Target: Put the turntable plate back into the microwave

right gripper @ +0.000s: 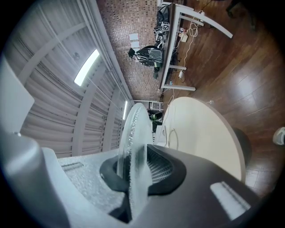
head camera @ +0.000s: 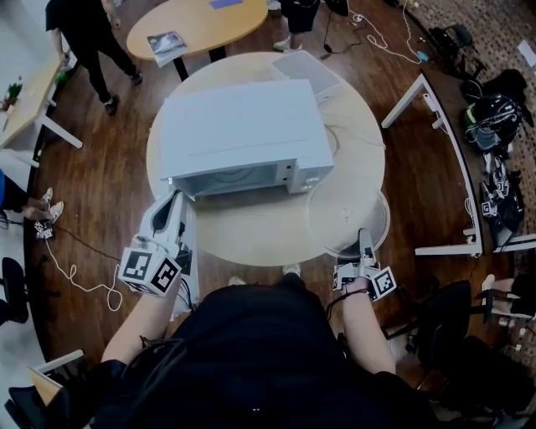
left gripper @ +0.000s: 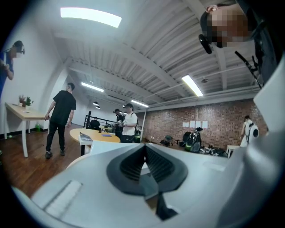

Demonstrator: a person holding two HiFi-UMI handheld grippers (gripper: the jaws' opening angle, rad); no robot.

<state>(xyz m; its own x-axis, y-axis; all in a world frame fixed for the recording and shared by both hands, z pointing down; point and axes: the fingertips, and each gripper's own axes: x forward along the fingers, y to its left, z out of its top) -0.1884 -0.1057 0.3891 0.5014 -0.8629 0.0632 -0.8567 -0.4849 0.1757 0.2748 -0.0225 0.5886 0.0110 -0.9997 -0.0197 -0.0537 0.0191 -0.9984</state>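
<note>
The right gripper [head camera: 364, 240] [right gripper: 133, 169] is pinching the rim of the glass turntable plate [head camera: 347, 209] [right gripper: 133, 127], which is lying level over the round table's [head camera: 251, 239] edge, at four o'clock from the microwave [head camera: 243, 134]. The left gripper's [head camera: 172, 209] [left gripper: 144, 167] jaws are pressing together at the microwave's seven o'clock.

A dark wood floor [head camera: 109, 193] meets a brick wall [left gripper: 178, 122] under strip lights [left gripper: 90, 16], with an oval wooden table [head camera: 197, 21] nearby.

Black shirt [head camera: 251, 360]; grey left tongs [head camera: 174, 196], right tongs [head camera: 363, 236]; marker cubes [head camera: 151, 270]
</note>
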